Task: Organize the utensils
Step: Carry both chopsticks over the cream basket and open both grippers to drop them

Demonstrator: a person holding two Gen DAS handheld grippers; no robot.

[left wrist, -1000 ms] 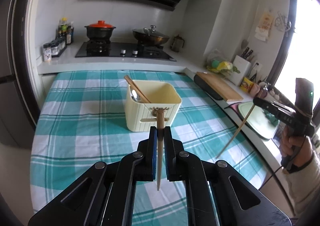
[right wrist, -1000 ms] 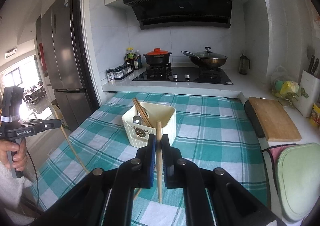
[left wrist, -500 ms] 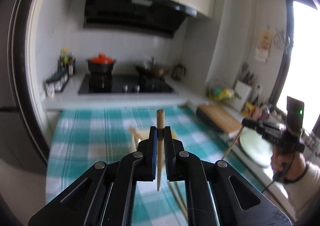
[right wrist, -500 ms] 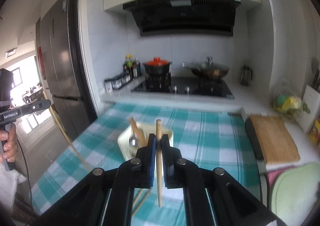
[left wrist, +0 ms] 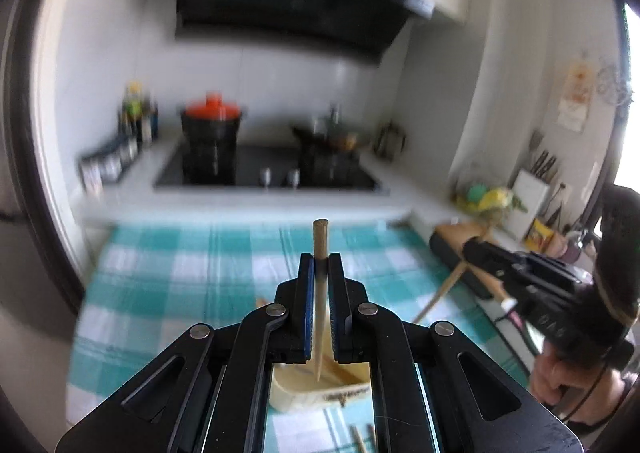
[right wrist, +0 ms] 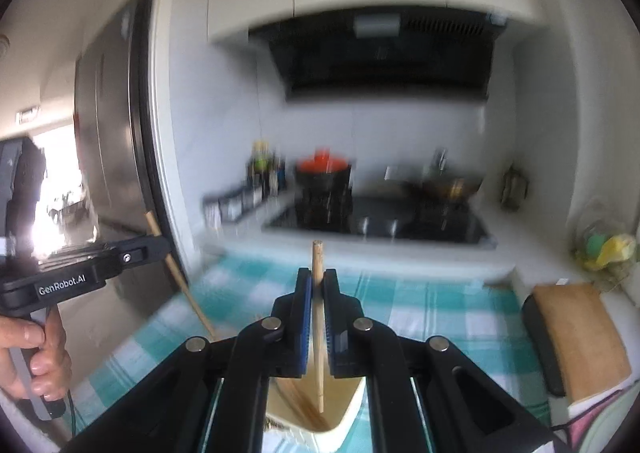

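My left gripper (left wrist: pixel 319 265) is shut on a wooden chopstick (left wrist: pixel 320 241) held upright, its thin tip pointing down over the cream utensil holder (left wrist: pixel 320 389). My right gripper (right wrist: pixel 318 279) is shut on a second chopstick (right wrist: pixel 317 257), whose lower end hangs inside the same holder (right wrist: pixel 340 417). Other chopsticks lean inside the holder (right wrist: pixel 294 397). In the left wrist view the right gripper (left wrist: pixel 520 273) shows at the right with its chopstick; in the right wrist view the left gripper (right wrist: pixel 88 265) shows at the left. Both views are blurred.
The holder stands on a teal checked tablecloth (left wrist: pixel 180 273). Behind are a stove (left wrist: pixel 264 173) with a red-lidded pot (left wrist: pixel 212 121) and a wok (right wrist: pixel 448 185). A wooden cutting board (right wrist: pixel 576 337) lies at the right, a fridge (right wrist: pixel 108 125) at the left.
Both grippers have moved forward and over the holder, which has dropped from mid-frame to beneath the fingers. Each chopstick now hangs above or inside the holder.
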